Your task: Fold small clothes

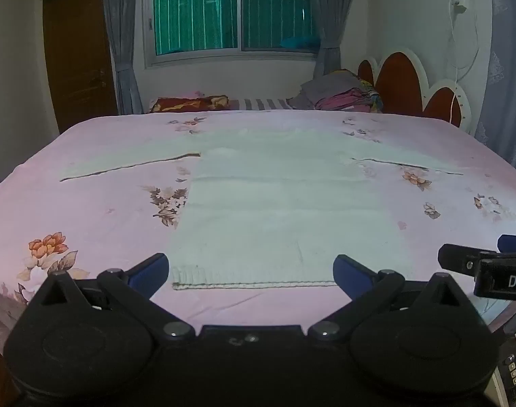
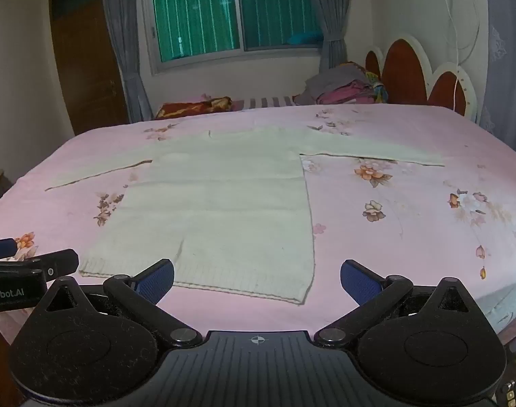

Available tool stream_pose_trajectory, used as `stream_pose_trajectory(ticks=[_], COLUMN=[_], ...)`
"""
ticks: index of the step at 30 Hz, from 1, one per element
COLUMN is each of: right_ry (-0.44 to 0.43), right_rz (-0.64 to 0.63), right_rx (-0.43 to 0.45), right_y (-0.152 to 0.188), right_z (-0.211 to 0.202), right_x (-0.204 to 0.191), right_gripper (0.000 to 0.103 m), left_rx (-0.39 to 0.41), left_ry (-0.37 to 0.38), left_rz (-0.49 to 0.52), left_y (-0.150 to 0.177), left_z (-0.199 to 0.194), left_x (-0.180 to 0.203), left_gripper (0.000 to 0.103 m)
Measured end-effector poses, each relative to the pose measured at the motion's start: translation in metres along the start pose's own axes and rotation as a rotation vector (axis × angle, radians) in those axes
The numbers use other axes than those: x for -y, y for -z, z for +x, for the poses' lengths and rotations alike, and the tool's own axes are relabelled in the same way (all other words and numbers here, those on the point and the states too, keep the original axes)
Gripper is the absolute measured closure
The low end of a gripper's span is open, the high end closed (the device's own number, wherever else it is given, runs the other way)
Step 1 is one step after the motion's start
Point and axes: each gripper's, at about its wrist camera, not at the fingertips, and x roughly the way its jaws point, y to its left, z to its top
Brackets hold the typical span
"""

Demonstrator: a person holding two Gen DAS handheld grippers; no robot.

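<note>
A small cream knitted sweater lies flat on the pink floral bedsheet, both sleeves spread out to the sides, hem toward me. It also shows in the right wrist view. My left gripper is open and empty, hovering just before the hem, its blue pads either side of the hem's width. My right gripper is open and empty, near the hem's right corner. Each gripper shows at the edge of the other's view, the right one and the left one.
The bed's front edge runs just below the grippers. A pile of clothes and a red patterned pillow lie at the far side. A red and white headboard stands at the right, with a window and curtains behind.
</note>
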Motion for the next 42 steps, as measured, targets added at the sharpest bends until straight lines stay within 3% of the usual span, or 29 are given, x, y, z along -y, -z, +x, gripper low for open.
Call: stream_pose_trajectory(ticks=[42], right_ry=[-0.002], right_rz=[0.002], right_rx=[0.009], right_y=[-0.0030], right_z=[-0.0023], right_x=[-0.0024], right_gripper=[0.000], left_rx=[0.005], left_ry=[-0.003], left_rz=[-0.008], left_y=[-0.0025], left_z=[-0.0057], left_x=[-0.0007], left_gripper=[0.000])
